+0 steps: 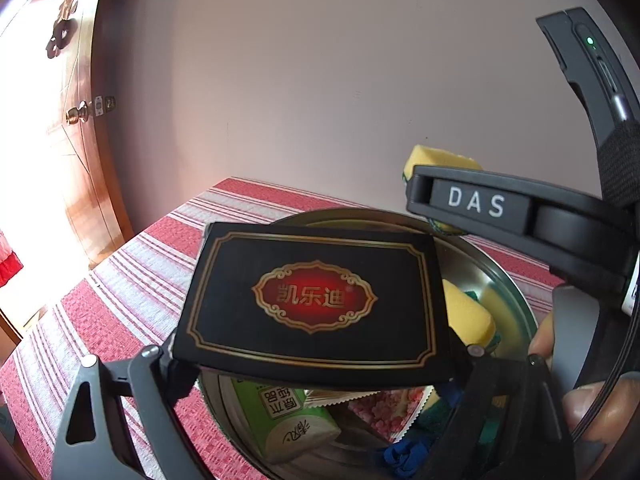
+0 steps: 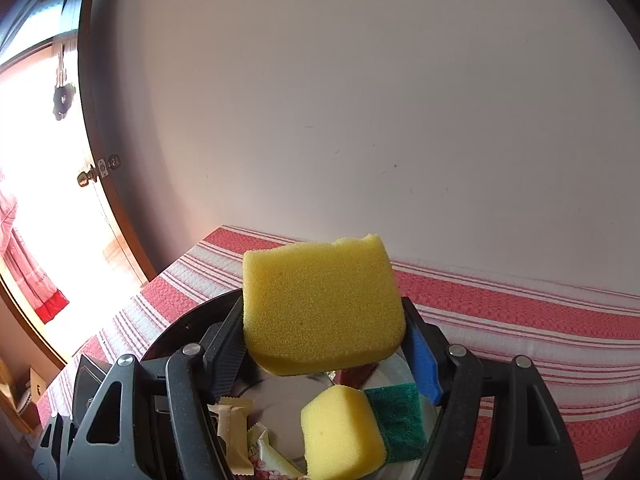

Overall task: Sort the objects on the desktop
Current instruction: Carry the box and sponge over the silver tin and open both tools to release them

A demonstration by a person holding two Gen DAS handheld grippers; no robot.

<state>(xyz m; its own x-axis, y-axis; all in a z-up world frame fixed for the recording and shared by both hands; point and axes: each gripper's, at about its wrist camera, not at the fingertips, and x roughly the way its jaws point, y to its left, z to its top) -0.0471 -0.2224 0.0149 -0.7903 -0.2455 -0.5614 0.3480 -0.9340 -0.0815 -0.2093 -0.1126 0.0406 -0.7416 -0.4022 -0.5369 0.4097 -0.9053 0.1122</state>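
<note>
My left gripper [image 1: 320, 364] is shut on a black box with a red and gold emblem [image 1: 312, 300] and holds it above a round metal basin [image 1: 516, 292]. In the basin lie a green tissue pack [image 1: 284, 416], a pink snack packet [image 1: 384, 408], a blue item [image 1: 404, 456] and a yellow sponge [image 1: 468, 316]. My right gripper [image 2: 324, 344] is shut on a yellow sponge [image 2: 320, 304] and holds it over the same basin [image 2: 280, 400]. A second yellow and green sponge [image 2: 352, 432] and beige sachets [image 2: 236, 428] lie below it.
The basin stands on a table with a red and white striped cloth [image 1: 132, 288], against a plain wall. A wooden door [image 1: 76, 128] is at the left. The right gripper's body marked DAS [image 1: 480, 204] shows at the right of the left wrist view.
</note>
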